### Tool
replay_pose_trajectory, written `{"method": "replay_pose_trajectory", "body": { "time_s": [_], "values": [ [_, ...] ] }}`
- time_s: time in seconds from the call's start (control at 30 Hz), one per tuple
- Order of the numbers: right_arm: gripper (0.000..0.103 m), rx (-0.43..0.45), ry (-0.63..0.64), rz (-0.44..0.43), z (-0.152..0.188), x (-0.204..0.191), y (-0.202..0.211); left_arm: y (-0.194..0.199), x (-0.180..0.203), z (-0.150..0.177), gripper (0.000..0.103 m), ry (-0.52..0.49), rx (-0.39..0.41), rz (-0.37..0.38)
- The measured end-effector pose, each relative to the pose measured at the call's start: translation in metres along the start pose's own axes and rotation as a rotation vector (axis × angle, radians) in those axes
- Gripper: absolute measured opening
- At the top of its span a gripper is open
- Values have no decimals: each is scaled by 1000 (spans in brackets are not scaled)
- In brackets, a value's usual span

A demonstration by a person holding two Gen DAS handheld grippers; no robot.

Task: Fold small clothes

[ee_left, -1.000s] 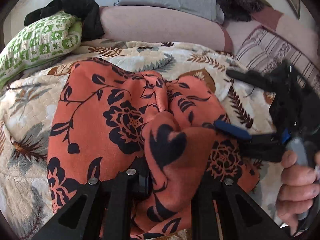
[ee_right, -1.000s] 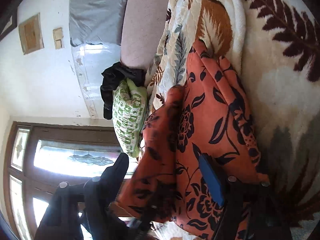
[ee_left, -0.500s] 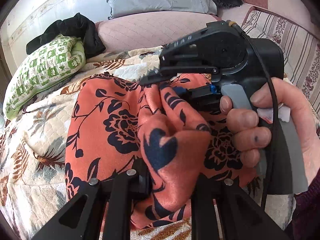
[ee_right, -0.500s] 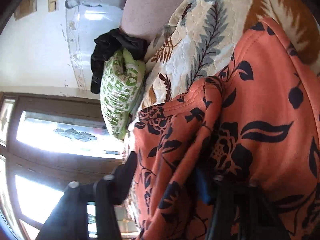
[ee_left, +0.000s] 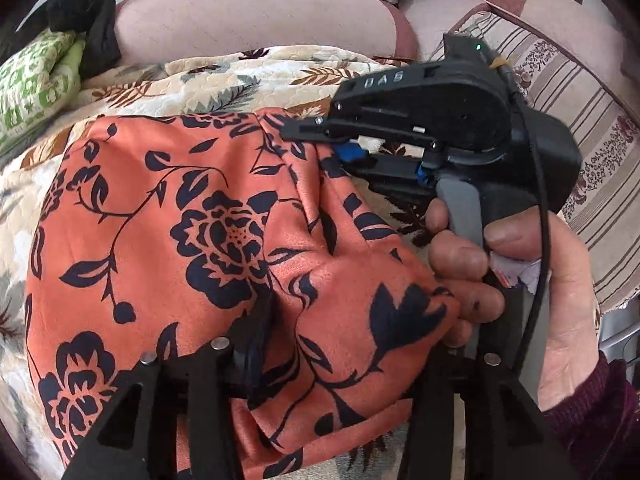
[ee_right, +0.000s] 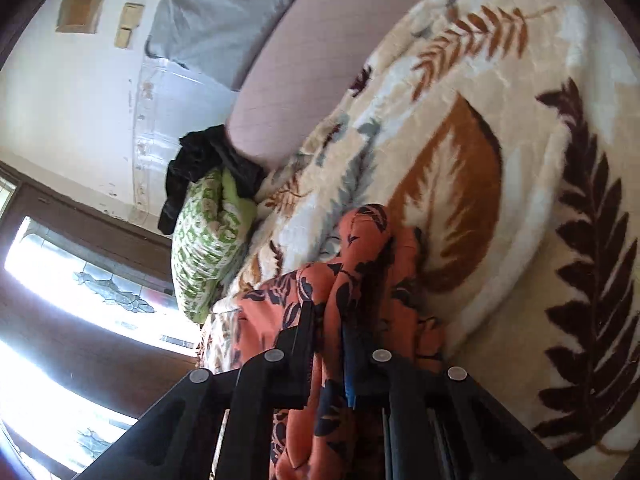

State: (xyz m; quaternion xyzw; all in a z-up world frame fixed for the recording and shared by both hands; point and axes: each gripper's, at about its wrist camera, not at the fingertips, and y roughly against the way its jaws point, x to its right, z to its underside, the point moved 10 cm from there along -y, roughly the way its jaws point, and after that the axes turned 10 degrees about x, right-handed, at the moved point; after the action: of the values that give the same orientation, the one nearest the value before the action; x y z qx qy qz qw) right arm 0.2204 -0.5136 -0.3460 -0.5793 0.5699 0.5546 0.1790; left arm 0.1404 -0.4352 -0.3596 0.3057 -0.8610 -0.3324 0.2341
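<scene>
— Where is the piece, and who has it?

— The orange flowered garment [ee_left: 180, 220] lies spread on the leaf-print blanket [ee_left: 240, 76], near its middle. Its far edge faces the pink bolster [ee_left: 256, 20] along the blanket's back edge. My right gripper [ee_left: 316, 144] is at that far edge, on the garment's right side. Its jaws are closing, nearly together, with a bunch of the cloth pinched between them; the right wrist view shows that too [ee_right: 328, 320].

— And your left?

— My left gripper [ee_left: 348, 336] is at the near edge, below the right one. Its jaws are opening. A raised ridge of cloth sits in the gap, but I don't see the pads pressing on it, so I'd say it is letting go.

— So what does the next move turn on?

— On that ridge. It runs from near to far, from my left gripper up to the right one, along the garment's right side. All the flat cloth lies to the left of it, toward the green pillow [ee_left: 32, 76] at the blanket's left corner. I judge the fold has to travel that way, across the ridge and not along it.

— Which one leads?

— The right, I think: it alone has a grip, and my right hand [ee_left: 540, 280] is close beside the left gripper. I can't tell where the garment's right hem ends under the bunching.
</scene>
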Motion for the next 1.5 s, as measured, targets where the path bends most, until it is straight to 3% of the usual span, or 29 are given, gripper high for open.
{"method": "replay_pose_trajectory", "body": {
  "time_s": [0.1,0.17,0.2,0.27,0.33,0.5,0.6,0.67,0.7,0.77,0.87,0.97,1.03,1.1,1.2,1.33,1.4,1.5],
  "values": [
    [18,-25,-80,24,1,20,-2,27,8,2,68,14,-22,99],
    [22,13,-52,49,-7,14,10,53,5,0,70,12,1,157],
    [22,46,-22,68,-13,9,19,66,0,-1,71,-8,24,148],
    [22,93,46,80,-18,-6,37,88,-19,0,77,-49,74,71],
    [22,98,92,23,-13,-30,52,100,-46,0,78,-67,113,-17],
    [22,-80,256,-68,56,-81,64,94,-117,3,78,-56,115,-219],
    [22,-159,265,51,92,-62,60,70,-143,23,78,-90,10,-256],
    [18,-224,255,214,114,-18,58,66,-147,32,84,-92,36,-224],
    [9,-224,231,231,121,0,60,68,-148,33,84,-89,55,-211],
    [5,-180,163,211,119,11,73,67,-150,32,84,-80,56,-187],
    [8,-107,252,251,107,-9,82,67,-151,24,84,-37,55,-149],
    [11,-11,280,207,85,-42,68,71,-150,23,84,-27,69,-145],
    [11,25,309,226,69,-57,46,69,-149,26,84,-40,59,-143],
    [11,26,282,266,57,-58,17,68,-152,29,91,-49,64,-166],
    [9,-8,212,380,51,-22,-26,62,-158,34,100,-29,69,-165],
    [12,-17,163,371,34,-21,-47,57,-168,41,103,89,39,-120],
    [12,-4,213,258,29,-53,-50,55,-170,43,103,133,21,-96],
    [12,-81,263,147,39,-93,-68,53,-169,44,103,134,30,-95]
  ]
}}
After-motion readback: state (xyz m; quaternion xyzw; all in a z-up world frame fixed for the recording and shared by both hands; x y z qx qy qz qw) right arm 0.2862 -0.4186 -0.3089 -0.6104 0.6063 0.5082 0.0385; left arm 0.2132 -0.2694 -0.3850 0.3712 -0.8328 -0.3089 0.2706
